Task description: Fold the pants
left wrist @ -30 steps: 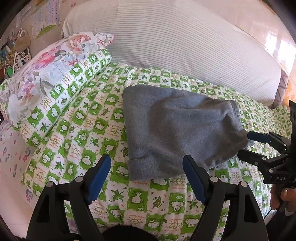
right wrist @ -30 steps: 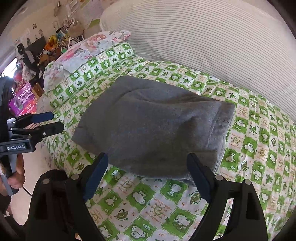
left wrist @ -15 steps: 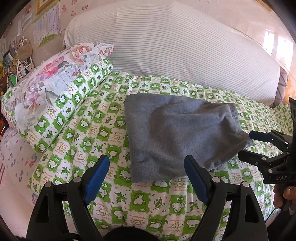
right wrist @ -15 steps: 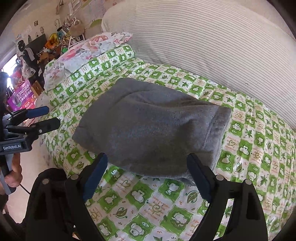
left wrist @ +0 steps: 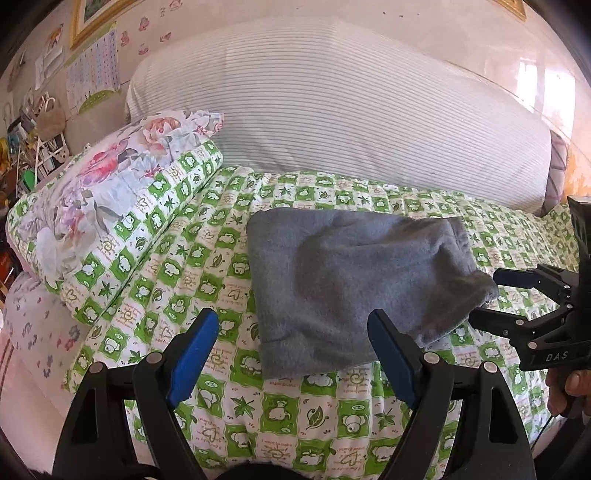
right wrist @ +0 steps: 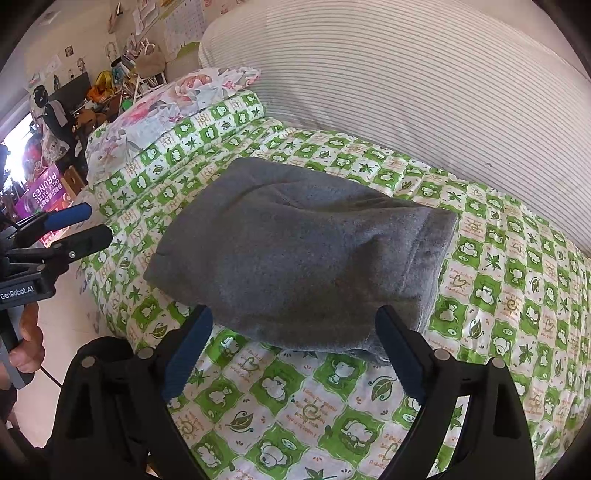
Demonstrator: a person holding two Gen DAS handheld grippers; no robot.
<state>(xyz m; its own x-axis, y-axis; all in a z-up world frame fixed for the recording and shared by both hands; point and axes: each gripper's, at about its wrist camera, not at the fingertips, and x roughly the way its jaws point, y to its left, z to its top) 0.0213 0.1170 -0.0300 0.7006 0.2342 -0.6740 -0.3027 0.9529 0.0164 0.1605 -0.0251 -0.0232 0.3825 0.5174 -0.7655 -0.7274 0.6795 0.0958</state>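
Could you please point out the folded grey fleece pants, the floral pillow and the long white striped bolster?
Folded grey fleece pants point(right wrist: 295, 266): right wrist view, middle of the top layer.
Floral pillow point(left wrist: 110, 177): left wrist view, middle of its rose-printed face.
Long white striped bolster point(left wrist: 332, 110): left wrist view, middle of its front.

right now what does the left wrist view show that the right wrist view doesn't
Only the left wrist view shows the framed picture high on the wall, the far right end of the striped bolster, and the right tool from the side, open beside the pants' corner.

Only the right wrist view shows the purple prunes box, the cluttered room corner, and the left tool from the side, open.

Both show the folded grey pants on the green checked quilt, plus the floral pillow.
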